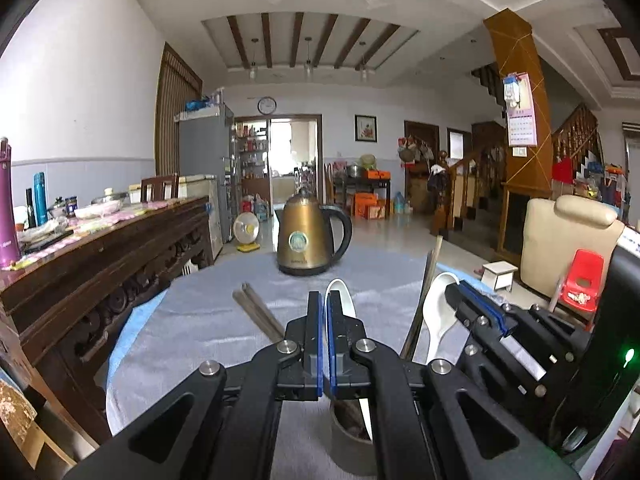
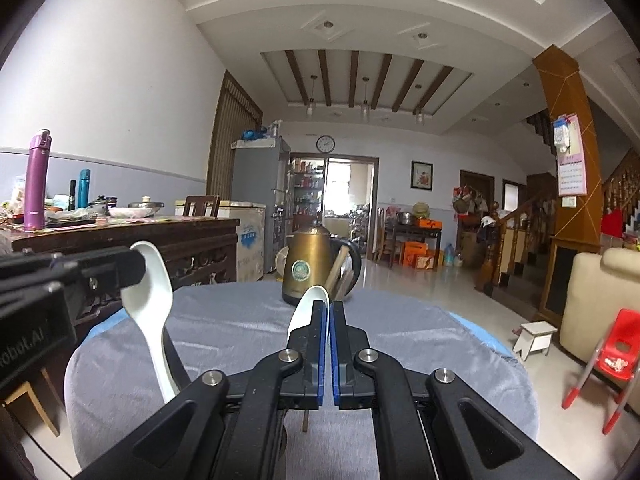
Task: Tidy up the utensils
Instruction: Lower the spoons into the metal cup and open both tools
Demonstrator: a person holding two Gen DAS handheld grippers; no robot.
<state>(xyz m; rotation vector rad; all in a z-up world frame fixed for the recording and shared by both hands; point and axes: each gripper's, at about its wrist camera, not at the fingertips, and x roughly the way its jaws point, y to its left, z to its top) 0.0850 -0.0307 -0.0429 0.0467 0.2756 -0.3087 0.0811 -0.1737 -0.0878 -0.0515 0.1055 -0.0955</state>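
Note:
My left gripper (image 1: 324,300) is shut on a white spoon (image 1: 340,292), whose bowl sticks up past the fingertips; its handle runs down into a round utensil holder (image 1: 352,436) under the jaws. My right gripper (image 2: 331,308) is shut on a second white spoon (image 2: 310,308). That right gripper also shows in the left wrist view (image 1: 480,308), holding its spoon (image 1: 440,308) beside upright brown chopsticks (image 1: 424,292). The left gripper shows in the right wrist view (image 2: 120,268) with its spoon (image 2: 150,304). More chopsticks (image 1: 256,312) lean left of the left gripper.
A brass electric kettle (image 1: 308,240) stands at the far side of the round table with a grey cloth (image 1: 200,320). A dark wooden sideboard (image 1: 100,260) with bottles stands left. A red child chair (image 2: 616,356) and white stool (image 2: 536,336) are on the floor at right.

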